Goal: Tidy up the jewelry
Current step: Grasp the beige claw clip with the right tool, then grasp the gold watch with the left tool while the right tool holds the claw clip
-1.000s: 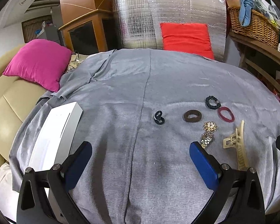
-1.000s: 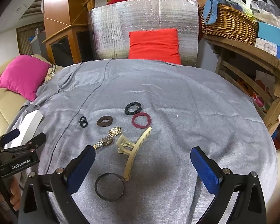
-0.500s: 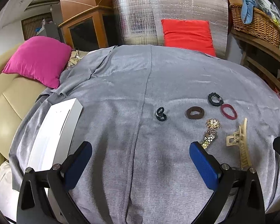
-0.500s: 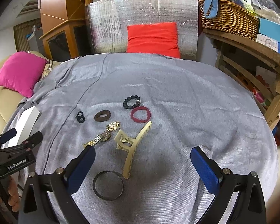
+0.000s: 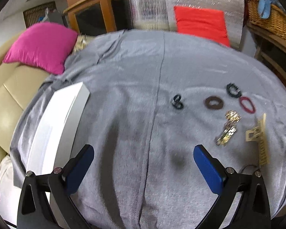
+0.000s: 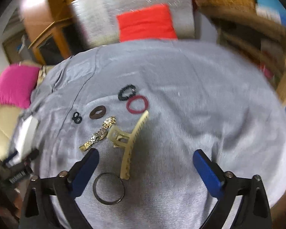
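Both of my grippers have sunk closer to the grey cloth [image 5: 124, 87] since a second ago, and the jewelry looms larger. At far left lies the white box [image 5: 53, 126], beside my left gripper [image 5: 143, 164], which hangs released over bare cloth. Rightward, my right gripper [image 6: 145, 168] is just starting to close with nothing pressed between its pads; the dark bangle [image 6: 108, 188] and cream hair claw [image 6: 128, 143] lie between its fingers, the gold watch [image 6: 98, 134] just left. I judge the claw light, stiff and slick, best pinched across its spine. Lettering on the other gripper's body is too blurred to read
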